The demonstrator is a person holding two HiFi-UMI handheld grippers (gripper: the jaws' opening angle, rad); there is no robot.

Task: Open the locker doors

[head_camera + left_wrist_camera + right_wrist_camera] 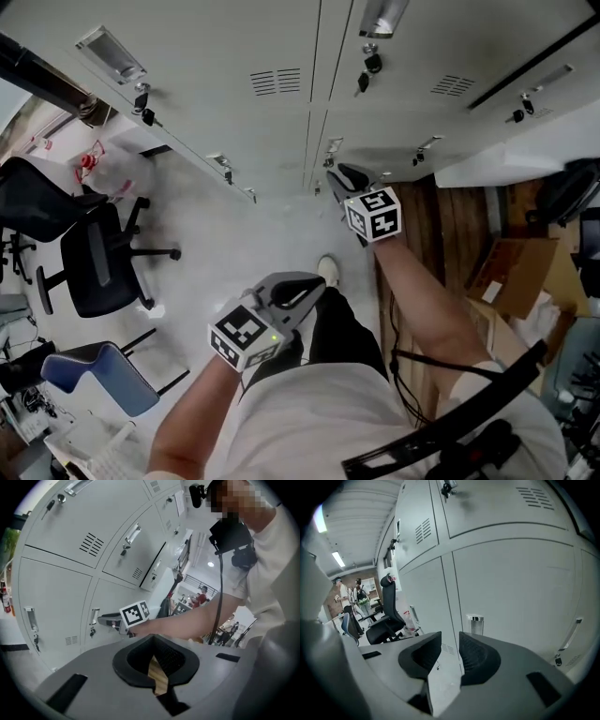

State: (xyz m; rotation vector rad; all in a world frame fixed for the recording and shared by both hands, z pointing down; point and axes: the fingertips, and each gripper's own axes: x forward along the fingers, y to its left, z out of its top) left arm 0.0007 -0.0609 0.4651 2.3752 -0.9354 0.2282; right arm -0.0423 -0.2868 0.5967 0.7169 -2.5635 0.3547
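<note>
Down by the person's legs: left gripper (298,292) hangs low, jaws pressed together, nothing in them. Further out, right gripper (342,180) is held up to the locker doors (272,131), jaws partly apart and empty (the door seam shows through the gap). Chrome handle (474,623) sits just beyond its right jaw, ungripped; that door is flush shut. Office chair (98,262) stands off to the left.
</note>
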